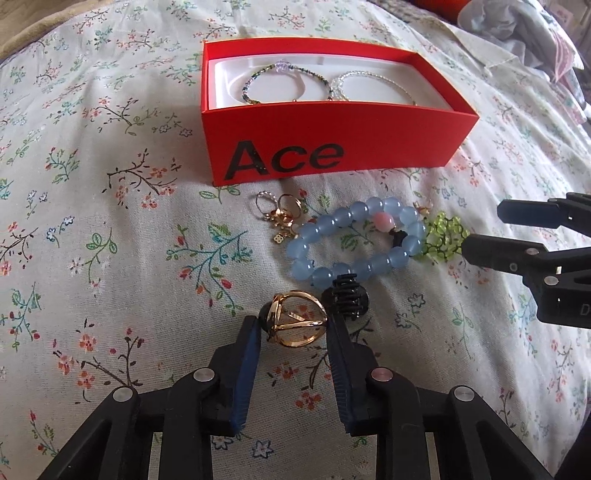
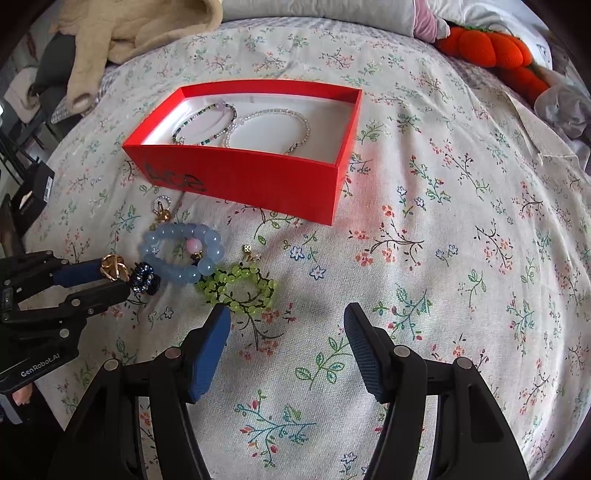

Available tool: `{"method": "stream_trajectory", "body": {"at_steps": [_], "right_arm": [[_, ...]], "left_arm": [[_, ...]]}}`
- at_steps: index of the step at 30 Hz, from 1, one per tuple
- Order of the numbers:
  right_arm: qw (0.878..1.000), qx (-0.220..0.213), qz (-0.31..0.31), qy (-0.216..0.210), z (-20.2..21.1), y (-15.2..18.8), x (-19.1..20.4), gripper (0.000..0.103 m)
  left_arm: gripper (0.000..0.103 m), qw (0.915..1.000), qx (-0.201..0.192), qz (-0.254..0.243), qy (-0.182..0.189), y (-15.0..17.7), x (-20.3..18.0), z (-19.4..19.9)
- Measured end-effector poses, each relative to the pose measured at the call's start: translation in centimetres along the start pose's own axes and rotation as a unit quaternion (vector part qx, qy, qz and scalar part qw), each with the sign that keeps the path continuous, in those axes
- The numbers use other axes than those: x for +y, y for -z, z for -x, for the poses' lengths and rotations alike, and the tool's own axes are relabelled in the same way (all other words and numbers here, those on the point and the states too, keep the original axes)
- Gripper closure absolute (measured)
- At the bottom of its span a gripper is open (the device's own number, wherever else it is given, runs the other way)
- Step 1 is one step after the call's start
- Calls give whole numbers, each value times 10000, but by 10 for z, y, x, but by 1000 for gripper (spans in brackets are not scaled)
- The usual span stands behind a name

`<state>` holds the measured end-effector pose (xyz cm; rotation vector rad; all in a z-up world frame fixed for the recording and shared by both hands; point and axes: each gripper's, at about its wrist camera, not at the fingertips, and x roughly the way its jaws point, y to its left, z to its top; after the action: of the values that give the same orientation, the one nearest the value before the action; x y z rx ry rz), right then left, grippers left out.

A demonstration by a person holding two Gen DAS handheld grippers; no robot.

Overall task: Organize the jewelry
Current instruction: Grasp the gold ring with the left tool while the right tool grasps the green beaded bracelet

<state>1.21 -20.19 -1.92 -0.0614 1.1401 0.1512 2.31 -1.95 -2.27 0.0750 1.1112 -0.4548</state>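
Left wrist view: the left gripper (image 1: 293,326) has its jaws clenched on a gold openwork ring (image 1: 297,323) of crossing metal bands, pinched by its sides, probably so it can be carried to the open red cardboard box (image 1: 332,140) printed "Ace". That box already holds a dark multicolour seed-bead bracelet (image 1: 284,83) and a clear bead bracelet (image 1: 373,85) on its white lining. Loose pieces lie clustered just in front of it: a pale blue glass-bead bracelet (image 1: 360,243), a lime-green bead bracelet (image 1: 445,238), small gold rings (image 1: 282,214) and a black hair claw (image 1: 345,301). The right gripper (image 2: 286,338) hangs released near the green bracelet, holding nothing. Everything rests on a floral bedsheet (image 2: 461,240); a beige garment (image 2: 140,33) and an orange plush pumpkin (image 2: 491,46) lie beyond.
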Motion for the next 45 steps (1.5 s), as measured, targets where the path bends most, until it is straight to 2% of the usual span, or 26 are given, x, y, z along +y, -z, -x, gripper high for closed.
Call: {"method": "stream_trajectory", "body": {"at_steps": [5, 6, 7, 9, 11, 15, 20, 21, 28, 31, 35, 36, 39, 45], "right_arm": [[9999, -9, -111, -72, -3, -4, -1, 37], [9998, 31, -133, -109, -6, -4, -1, 40], [9997, 98, -154, -151, -9, -5, -1, 50], [9991, 226, -210, -278, -16, -5, -1, 62], [9993, 222, -163, -250, -19, -4, 2, 64], [9993, 211, -78, -284, -19, -5, 4, 76], [9990, 203, -81, -378, -19, -5, 3, 95], [9990, 213, -71, -374, -19, -5, 3, 103], [9990, 38, -64, -433, -2, -6, -2, 103], [9976, -14, -284, -627, 1, -6, -11, 103], [9968, 11, -428, -676, -1, -7, -17, 99], [9967, 7, -434, -687, -2, -8, -17, 93], [9968, 16, -443, -666, -6, -10, -16, 67], [9975, 9, -502, -500, -16, -14, -13, 65]], "left_arm": [[72, 10000, -11, 59, 11, 2, 6, 4], [72, 10000, -11, 63, 10, 2, 6, 4], [72, 10000, -8, 64, 8, 2, 7, 5], [72, 10000, 3, 68, 15, 3, 7, 5], [72, 10000, 10, 70, 24, 3, 7, 6], [72, 10000, 26, 53, 26, 3, 6, 6], [72, 10000, 25, 57, 3, 2, 4, 6], [72, 10000, 25, 52, 2, 2, 4, 6], [72, 10000, -84, 41, -16, 0, 4, 14], [72, 9999, -116, 51, -16, 0, 4, 17], [72, 9999, -114, 32, -5, 0, 2, 18], [72, 9999, -108, 27, -3, 0, 2, 17], [72, 10000, -91, 31, 4, 0, 2, 17], [72, 10000, -30, 50, -9, 0, 4, 14]]}}
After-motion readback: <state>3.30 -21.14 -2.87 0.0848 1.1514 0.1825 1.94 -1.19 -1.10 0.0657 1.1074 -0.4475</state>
